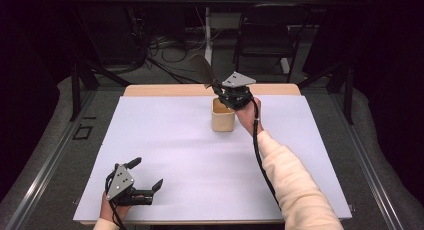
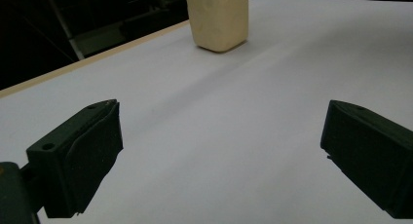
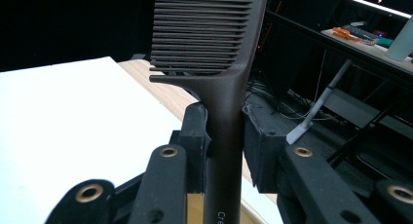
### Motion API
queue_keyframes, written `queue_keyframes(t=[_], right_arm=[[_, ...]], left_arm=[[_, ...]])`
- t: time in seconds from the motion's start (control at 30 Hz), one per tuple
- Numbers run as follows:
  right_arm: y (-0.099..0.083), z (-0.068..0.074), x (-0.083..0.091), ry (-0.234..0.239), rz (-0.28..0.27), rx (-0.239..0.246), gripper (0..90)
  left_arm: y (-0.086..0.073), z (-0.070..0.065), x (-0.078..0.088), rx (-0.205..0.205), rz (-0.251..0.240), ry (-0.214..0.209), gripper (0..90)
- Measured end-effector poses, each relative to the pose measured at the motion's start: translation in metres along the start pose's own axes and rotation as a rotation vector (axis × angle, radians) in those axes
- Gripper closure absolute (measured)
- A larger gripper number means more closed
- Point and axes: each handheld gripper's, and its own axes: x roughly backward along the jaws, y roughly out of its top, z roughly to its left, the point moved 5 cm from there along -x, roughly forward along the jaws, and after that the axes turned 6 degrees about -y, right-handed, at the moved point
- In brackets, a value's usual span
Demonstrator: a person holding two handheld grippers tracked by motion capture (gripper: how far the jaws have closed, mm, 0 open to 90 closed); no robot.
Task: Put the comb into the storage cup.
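A dark brown wide-tooth comb (image 1: 202, 70) (image 3: 209, 34) is clamped by its handle in my right gripper (image 1: 218, 87) (image 3: 225, 136), teeth end tilted up and away. The handle's lower end hangs over the open mouth of a beige cup (image 1: 223, 116) (image 2: 218, 17) at the far middle of the white sheet. Near the front left edge my left gripper (image 1: 148, 173) (image 2: 221, 146) rests low, open, with nothing between its pads; it faces the cup across bare sheet.
The white sheet (image 1: 165, 140) covers a wooden table whose far edge (image 1: 165, 90) shows behind the cup. Beyond the table stand a black chair (image 1: 267, 35), a white pole and loose cables on the floor. Dark metal frame legs flank both sides.
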Motion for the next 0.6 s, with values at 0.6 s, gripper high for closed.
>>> queue_keyframes(t=[0.6], right_arm=[[-0.0088,-0.0005,-0.0034,0.008,0.016,-0.013,71.9]], left_arm=[[0.0000,-0.0001,0.0000,0.000,0.000,0.001,1.6]])
